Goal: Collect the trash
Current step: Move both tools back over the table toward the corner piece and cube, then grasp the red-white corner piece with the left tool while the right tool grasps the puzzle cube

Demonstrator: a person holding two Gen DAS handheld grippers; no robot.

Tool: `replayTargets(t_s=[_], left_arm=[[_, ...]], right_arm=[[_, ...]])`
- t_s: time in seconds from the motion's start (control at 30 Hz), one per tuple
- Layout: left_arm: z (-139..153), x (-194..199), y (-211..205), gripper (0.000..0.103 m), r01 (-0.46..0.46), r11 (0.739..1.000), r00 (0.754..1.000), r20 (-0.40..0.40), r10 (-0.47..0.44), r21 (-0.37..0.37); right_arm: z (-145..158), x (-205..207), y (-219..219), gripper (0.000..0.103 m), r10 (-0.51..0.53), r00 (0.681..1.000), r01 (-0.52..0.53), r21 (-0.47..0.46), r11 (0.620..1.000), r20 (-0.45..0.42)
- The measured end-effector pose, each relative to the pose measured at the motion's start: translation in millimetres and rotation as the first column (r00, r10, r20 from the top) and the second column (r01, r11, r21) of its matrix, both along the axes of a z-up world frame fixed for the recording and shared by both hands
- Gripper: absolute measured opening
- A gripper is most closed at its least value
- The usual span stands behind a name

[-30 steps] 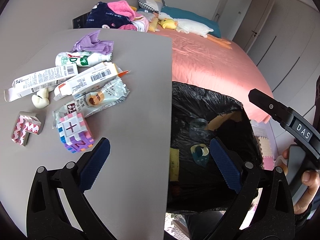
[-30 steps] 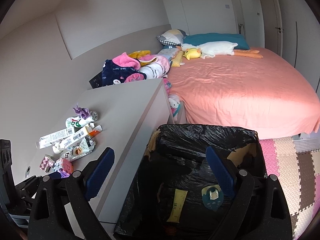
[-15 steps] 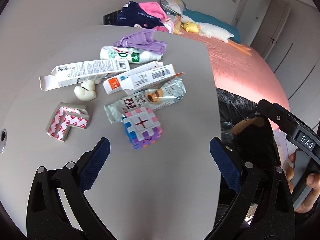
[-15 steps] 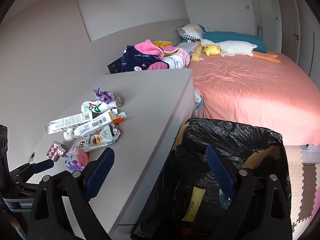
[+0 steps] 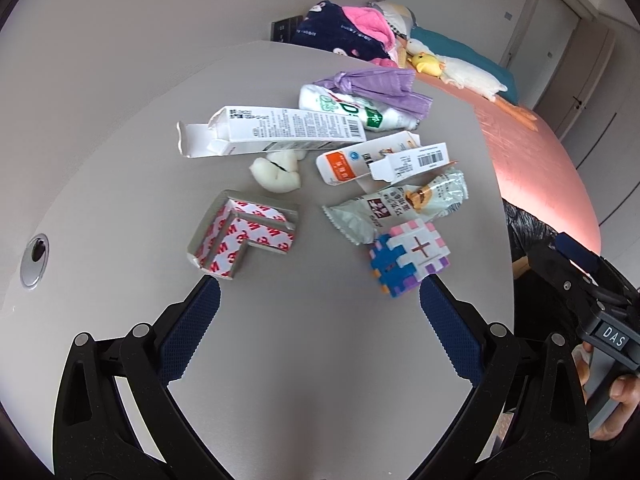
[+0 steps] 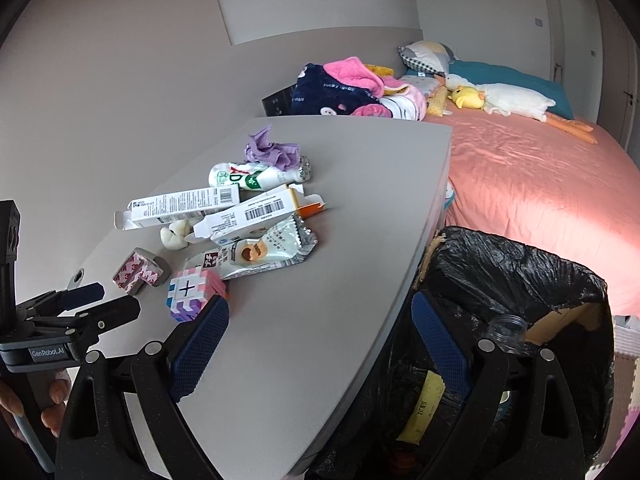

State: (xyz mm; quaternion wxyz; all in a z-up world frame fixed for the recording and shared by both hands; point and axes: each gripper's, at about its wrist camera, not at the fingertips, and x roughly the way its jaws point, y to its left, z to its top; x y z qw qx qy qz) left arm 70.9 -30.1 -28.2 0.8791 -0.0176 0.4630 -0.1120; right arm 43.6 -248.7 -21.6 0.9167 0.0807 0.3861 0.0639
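Litter lies on the grey tabletop (image 5: 320,380): a long white carton (image 5: 276,132), an orange-and-white carton (image 5: 384,160), a snack wrapper (image 5: 400,204), a white bottle (image 5: 352,112), purple crumpled plastic (image 5: 380,86), a white wad (image 5: 276,172), an L-shaped piece with red-printed tape (image 5: 244,236) and a pastel foam cube (image 5: 412,256). My left gripper (image 5: 320,336) hovers open just short of the L-piece and the cube, holding nothing. My right gripper (image 6: 320,348) is open and empty over the table's right edge, beside the black-lined trash bin (image 6: 516,280).
The bin holds a clear jar (image 6: 506,328) and a yellow strip (image 6: 420,408). A pink bed (image 6: 540,200) with a plush duck (image 6: 496,98) and piled clothes (image 6: 344,88) lies beyond. A metal grommet (image 5: 36,254) is set into the table's left side.
My left gripper swung left from over the bin to above the table, facing the litter closer up. My right gripper also shifted left, bringing the tabletop into view. Both stayed open.
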Motion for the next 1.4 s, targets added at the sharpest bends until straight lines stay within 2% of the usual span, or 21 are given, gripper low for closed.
replayTargets(t_s=[0.33,0.67,0.73,0.83,0.93,0.97,1.2,1.4], left_arm=[[-10.2,13.8,30.8,0.097,-0.046,0.999,0.999,-0.018,0.046,0.019],[-23.8,32.8,40.3,0.097,-0.056,0.998,0.997,-0.047,0.057,0.03],[-25.8,35.7,43.6,0.097,-0.059,0.998,0.997,-0.052,0.061,0.03],[-28.4,39.6,46.3,0.097,-0.063,0.998,0.996,-0.061,0.064,0.025],[-30.7,43.5,43.8,0.097,-0.055,0.998,0.996,-0.062,0.056,0.031],[-31.3,44.4,42.8,0.097,-0.05,0.998,0.997,-0.062,0.052,0.031],[-41.6,60.4,34.6,0.097,-0.037,0.999,0.996,-0.077,0.04,0.036],[-44.7,66.9,27.2,0.096,-0.04,0.995,0.998,-0.036,0.044,0.089]], right_arm=[[-14.3,10.4,49.3,0.093,0.113,0.993,-0.114,-0.01,0.993,-0.032],[-26.3,30.5,84.1,0.092,0.151,0.986,-0.154,-0.044,0.987,-0.065],[-29.0,34.8,89.2,0.088,0.158,0.984,-0.162,-0.048,0.986,-0.076],[-35.5,42.2,94.5,0.075,0.159,0.982,-0.165,-0.061,0.984,-0.1],[-39.4,45.3,94.1,0.057,0.157,0.982,-0.163,-0.054,0.985,-0.101],[-39.4,44.8,92.8,0.044,0.159,0.983,-0.164,-0.05,0.985,-0.096],[-39.9,43.6,76.4,0.044,0.138,0.986,-0.139,0.006,0.99,-0.096],[-40.2,45.0,72.7,0.044,0.135,0.986,-0.135,0.011,0.991,-0.096]])
